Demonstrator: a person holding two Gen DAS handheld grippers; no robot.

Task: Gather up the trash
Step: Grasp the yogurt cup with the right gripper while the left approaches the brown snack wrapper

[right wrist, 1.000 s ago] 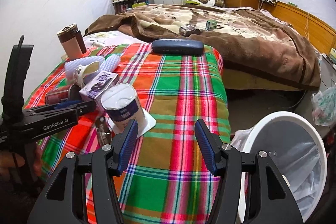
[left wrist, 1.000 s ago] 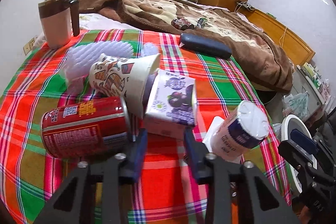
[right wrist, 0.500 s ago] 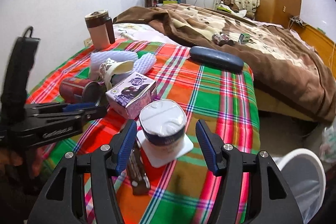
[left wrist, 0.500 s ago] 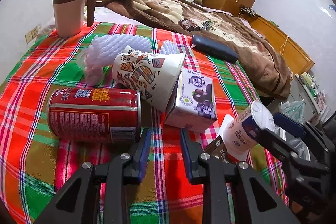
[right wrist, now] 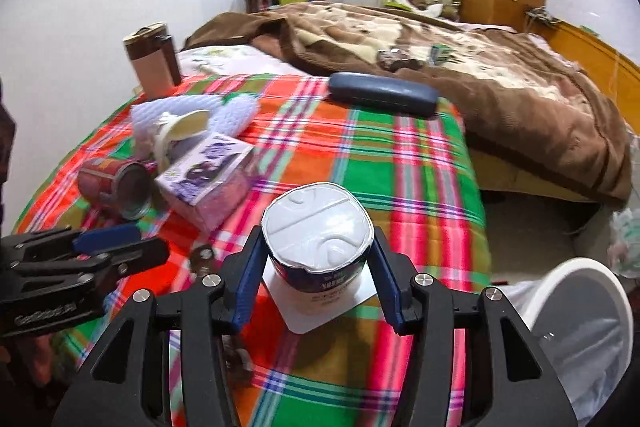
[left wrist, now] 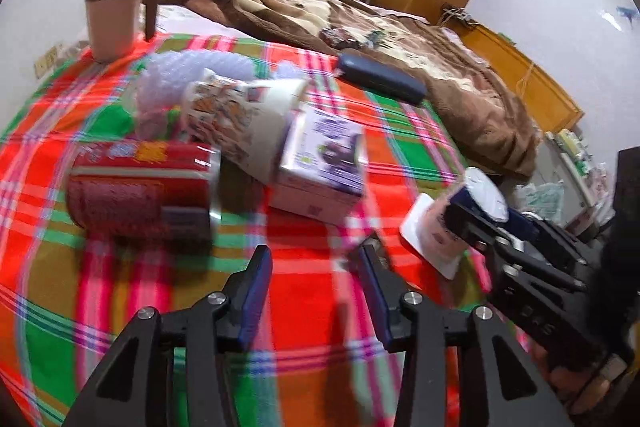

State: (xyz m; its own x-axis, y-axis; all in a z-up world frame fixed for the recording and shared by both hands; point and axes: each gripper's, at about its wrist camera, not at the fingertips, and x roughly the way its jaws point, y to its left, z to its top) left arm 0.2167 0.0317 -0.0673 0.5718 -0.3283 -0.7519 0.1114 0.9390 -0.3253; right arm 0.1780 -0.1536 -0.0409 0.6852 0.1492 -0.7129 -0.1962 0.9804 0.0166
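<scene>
My right gripper [right wrist: 316, 267] angles down over the near edge of the bed's plaid blanket [right wrist: 400, 155], its jaws closing around a yogurt cup [right wrist: 318, 247] with a white foil lid; the blue pads sit at the cup's sides, but I cannot tell whether they press it yet. The cup stands on a white card [right wrist: 320, 319]. My left gripper [left wrist: 316, 283] also tilts downward, its jaws opening with only blanket between them. Just beyond it lie a red can [left wrist: 140, 191] on its side, a patterned paper cup [left wrist: 244, 119] and a purple juice carton [left wrist: 324, 163], touching one another. A white trash bin [right wrist: 576, 331] stands beside the bed at my right.
</scene>
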